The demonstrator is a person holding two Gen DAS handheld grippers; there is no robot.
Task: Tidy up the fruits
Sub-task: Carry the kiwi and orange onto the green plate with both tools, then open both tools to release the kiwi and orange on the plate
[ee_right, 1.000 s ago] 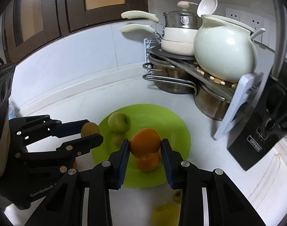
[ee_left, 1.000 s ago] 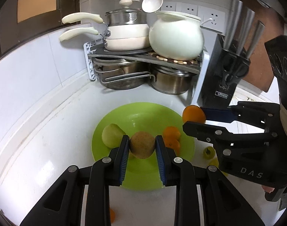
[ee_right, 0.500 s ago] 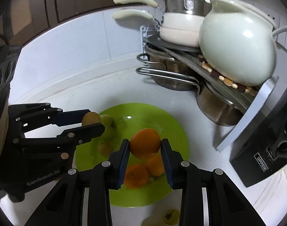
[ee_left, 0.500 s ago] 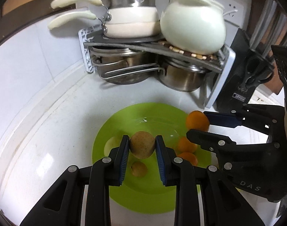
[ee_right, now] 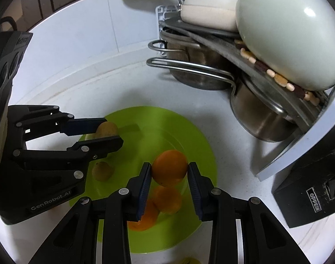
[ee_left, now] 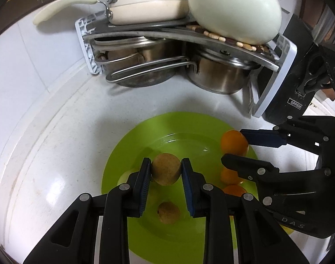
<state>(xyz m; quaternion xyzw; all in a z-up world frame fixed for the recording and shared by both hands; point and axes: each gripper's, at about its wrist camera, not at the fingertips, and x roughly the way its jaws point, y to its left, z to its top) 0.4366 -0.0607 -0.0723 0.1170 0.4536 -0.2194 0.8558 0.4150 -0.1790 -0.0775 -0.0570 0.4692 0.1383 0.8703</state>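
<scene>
Left gripper (ee_left: 166, 171) is pinched on a brown kiwi (ee_left: 166, 169), pads pressing both flanks. Right gripper (ee_right: 169, 171) is clamped on an orange (ee_right: 169, 167) the same way. Neither fruit touches anything else — both hang above the green plate (ee_left: 132, 140).

Key relation: each held fruit sits over its own kind. Seen from the left wrist, a second kiwi (ee_left: 168, 212) lies on the plate directly under the jaws, nearer the camera than the held one. Seen from the right wrist, two oranges (ee_right: 167, 199) lie touching each other on the plate just below and behind the held orange. So the drop for each is roughly straight down along the fingers, with a slight offset needed to avoid landing on the fruit beneath.

The two grippers sit side by side over the plate, near but not touching; left covers the kiwi side, right the orange side, no crossing needed.

Both fruits are near-round, so no long axis to line up. My read: the main risk is roll-off after release — the plate is shallow. A pale fruit (ee_left: 123, 177) shows partly behind the left finger; can't identify it.
</scene>
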